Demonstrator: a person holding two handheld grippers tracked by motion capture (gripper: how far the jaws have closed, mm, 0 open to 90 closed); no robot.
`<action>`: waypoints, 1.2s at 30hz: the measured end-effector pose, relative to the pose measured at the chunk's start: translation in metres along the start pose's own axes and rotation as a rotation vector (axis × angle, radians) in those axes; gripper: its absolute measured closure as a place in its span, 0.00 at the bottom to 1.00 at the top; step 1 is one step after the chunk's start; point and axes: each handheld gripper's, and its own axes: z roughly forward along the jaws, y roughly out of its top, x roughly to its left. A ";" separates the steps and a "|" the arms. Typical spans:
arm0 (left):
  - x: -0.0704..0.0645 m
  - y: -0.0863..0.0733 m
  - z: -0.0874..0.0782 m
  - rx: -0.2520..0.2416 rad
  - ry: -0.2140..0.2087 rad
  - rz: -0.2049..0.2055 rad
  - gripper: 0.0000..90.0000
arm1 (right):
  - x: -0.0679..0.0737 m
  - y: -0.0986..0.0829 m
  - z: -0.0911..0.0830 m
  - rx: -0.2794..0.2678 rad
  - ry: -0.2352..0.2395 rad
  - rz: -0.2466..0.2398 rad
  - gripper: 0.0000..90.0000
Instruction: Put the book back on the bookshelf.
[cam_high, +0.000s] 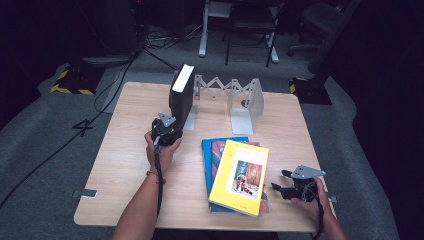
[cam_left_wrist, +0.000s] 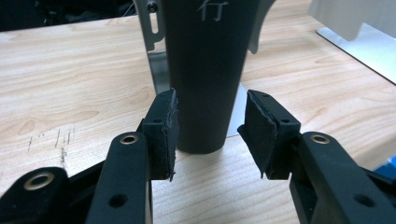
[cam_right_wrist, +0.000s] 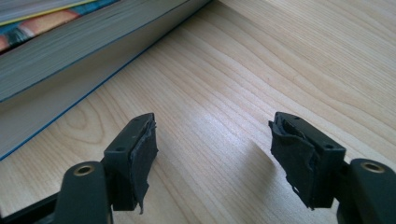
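Black book (cam_high: 180, 95) upright on table — left gripper (cam_left_wrist: 211, 133) open around its spine.

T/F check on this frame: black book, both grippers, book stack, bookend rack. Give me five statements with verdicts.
1. The black book stands upright against the metal bookend rack. True.
2. The left gripper is clamped tight on the black book. False: its jaws stand open on either side of the spine, with gaps showing.
3. The right gripper holds the yellow book. False: it is open and empty, beside the stack.
4. The yellow book lies on top of the stack. True.
5. The stack of books sits inside the rack. False: it lies flat on the table, in front of the rack.
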 end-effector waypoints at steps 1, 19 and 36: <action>-0.001 0.000 -0.001 0.003 -0.004 0.009 0.61 | 0.000 0.000 0.000 0.000 0.001 -0.001 0.35; -0.019 -0.015 -0.031 0.064 -0.167 0.200 0.50 | 0.002 0.004 -0.003 -0.003 -0.007 -0.004 0.35; -0.039 -0.044 -0.071 0.200 -0.369 0.446 0.30 | 0.009 0.026 -0.035 -0.074 -0.010 0.029 0.31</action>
